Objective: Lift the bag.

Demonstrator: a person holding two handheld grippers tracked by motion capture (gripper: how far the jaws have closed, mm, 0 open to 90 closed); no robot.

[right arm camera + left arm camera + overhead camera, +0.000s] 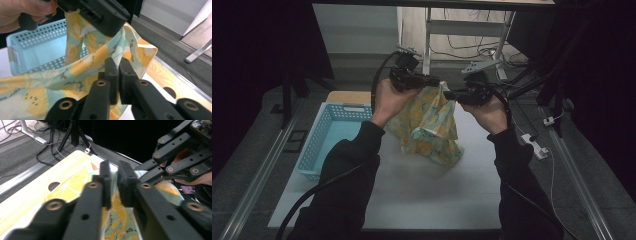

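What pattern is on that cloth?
Yellow-orange citrus slices on pale teal cloth, clearest in the right gripper view.

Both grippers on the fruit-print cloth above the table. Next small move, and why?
Probably lower it further: the left gripper and right gripper pinch the cloth at its top, close together, and its lower part already rests bunched on the white table beside the blue basket.

— What is the person wearing?
— Dark long sleeves [347, 185] to the wrists, rising from the bottom of the high view.
— And the tools?
— The left gripper [432, 82] and right gripper [449, 95] are black, with brass-coloured pivot pins [93, 185]. Black cables [319, 187] trail off; a grey three-cornered plate [478, 65] tops the right.
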